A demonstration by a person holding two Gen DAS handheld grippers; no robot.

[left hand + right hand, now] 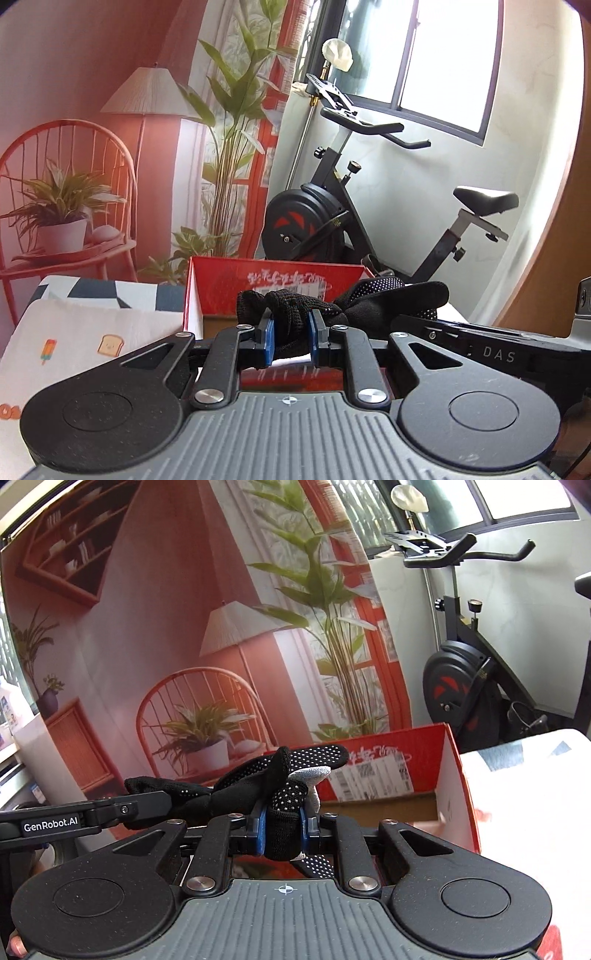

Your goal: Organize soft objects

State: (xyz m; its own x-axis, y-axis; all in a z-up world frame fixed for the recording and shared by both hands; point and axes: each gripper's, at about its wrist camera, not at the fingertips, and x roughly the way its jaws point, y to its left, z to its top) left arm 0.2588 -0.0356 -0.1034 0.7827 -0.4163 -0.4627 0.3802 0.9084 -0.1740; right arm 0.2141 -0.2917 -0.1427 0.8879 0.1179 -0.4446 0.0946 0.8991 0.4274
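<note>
Left gripper [290,339] and right gripper [282,829] each clench an end of the black glove [258,786], held in the air before the red box [448,775]. Risk: uneven release leaves the glove draped over the box wall. The box floor and glove cuff are hidden.

I see a black knit glove [291,317], dotted with white grip bumps, stretched limp and bunched above the open red box [273,284]. Its dotted fingers [317,755] stick up; one grey fingertip [314,775] shows.
</note>
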